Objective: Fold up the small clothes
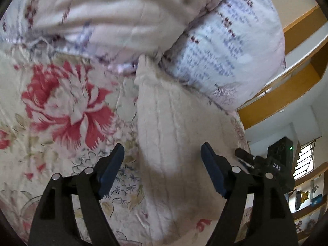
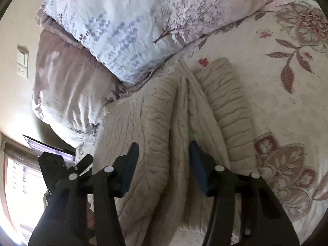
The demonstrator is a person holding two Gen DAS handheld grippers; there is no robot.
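A cream knitted garment (image 1: 174, 133) lies on a flowered bedsheet (image 1: 61, 106), folded into a long narrow shape. In the right wrist view the same garment (image 2: 155, 123) shows ribbed folds running away from me, with a sleeve part (image 2: 227, 110) laid along its right side. My left gripper (image 1: 163, 153) is open and empty, just above the garment's near end. My right gripper (image 2: 164, 153) is open and empty, above the garment's middle fold. The other gripper (image 1: 264, 164) shows at the right of the left wrist view, and at the left of the right wrist view (image 2: 61, 164).
A bunched duvet (image 1: 123, 20) and a pale pillow with purple print (image 1: 229, 47) lie just beyond the garment, touching its far end. The same pillow (image 2: 133, 26) is in the right wrist view. A wooden headboard and shelves (image 1: 287, 94) stand at the right.
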